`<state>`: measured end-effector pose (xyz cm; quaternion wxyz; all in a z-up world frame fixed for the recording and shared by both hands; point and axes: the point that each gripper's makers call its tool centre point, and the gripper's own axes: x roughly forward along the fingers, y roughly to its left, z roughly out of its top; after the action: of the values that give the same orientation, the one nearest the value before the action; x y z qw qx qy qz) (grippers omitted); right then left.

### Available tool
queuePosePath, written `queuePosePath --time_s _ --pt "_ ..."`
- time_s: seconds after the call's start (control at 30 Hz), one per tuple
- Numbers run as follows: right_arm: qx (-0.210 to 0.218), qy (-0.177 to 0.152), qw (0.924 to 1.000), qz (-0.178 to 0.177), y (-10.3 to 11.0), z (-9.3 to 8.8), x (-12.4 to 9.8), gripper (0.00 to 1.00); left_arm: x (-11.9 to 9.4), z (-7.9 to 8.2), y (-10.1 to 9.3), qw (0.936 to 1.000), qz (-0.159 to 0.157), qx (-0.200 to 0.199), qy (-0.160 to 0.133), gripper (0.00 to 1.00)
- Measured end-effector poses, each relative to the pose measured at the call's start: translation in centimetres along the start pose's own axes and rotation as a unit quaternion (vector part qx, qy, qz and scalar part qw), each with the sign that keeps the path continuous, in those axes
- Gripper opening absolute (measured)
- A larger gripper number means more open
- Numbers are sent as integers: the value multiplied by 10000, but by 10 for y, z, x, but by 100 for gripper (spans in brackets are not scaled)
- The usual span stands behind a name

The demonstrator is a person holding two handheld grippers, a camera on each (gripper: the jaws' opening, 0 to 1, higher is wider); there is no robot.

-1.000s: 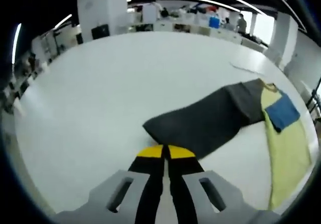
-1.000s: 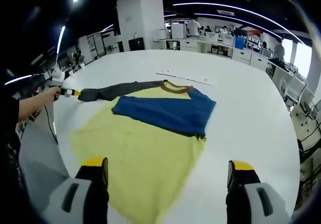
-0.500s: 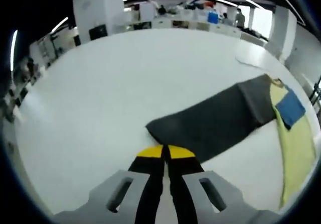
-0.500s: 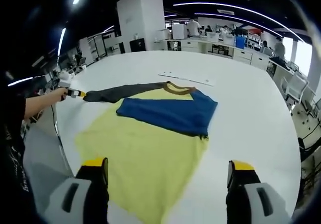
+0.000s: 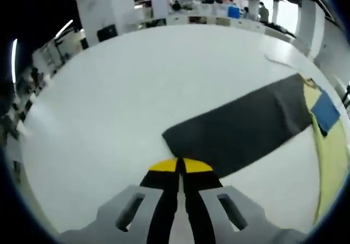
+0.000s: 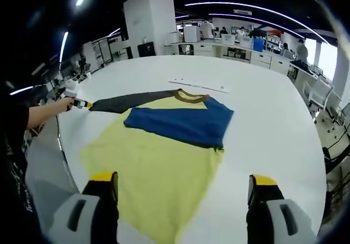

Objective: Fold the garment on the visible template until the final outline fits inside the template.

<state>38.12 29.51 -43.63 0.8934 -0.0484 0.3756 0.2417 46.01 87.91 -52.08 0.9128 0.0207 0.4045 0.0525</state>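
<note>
A shirt lies flat on the white table [image 6: 273,118]: yellow body [image 6: 158,167], blue sleeve [image 6: 180,121] folded across the chest, brown collar [image 6: 191,95]. Its dark grey sleeve [image 5: 240,126] stretches out straight to the side. My left gripper [image 5: 180,166] is shut on that sleeve's cuff end. In the right gripper view the left gripper [image 6: 82,103] sits at the tip of the grey sleeve [image 6: 128,100], held by a person's hand [image 6: 54,108]. My right gripper [image 6: 183,181] hangs open above the near part of the yellow body, jaws wide apart, holding nothing.
A thin flat white sheet [image 6: 199,85] lies on the table beyond the collar. The table's edge [image 6: 60,145] curves close by on the left, next to the person's arm. Desks, a white pillar [image 6: 147,19] and chairs stand around the room.
The left gripper has drawn the grey sleeve outward, away from the shirt body, so it lies longer and straighter. The right gripper stays open above the yellow body.
</note>
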Motion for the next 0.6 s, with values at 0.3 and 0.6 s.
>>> queuePosePath --time_s 0.3,0.6 --pt "38 -29 10000 -42 1 1 -1 99 -9 -1 1 9993 194 -313 -36 18" --pt "2 -41 10000 11 4 1 -2 99 -11 -15 0 9975 292 -641 65 18"
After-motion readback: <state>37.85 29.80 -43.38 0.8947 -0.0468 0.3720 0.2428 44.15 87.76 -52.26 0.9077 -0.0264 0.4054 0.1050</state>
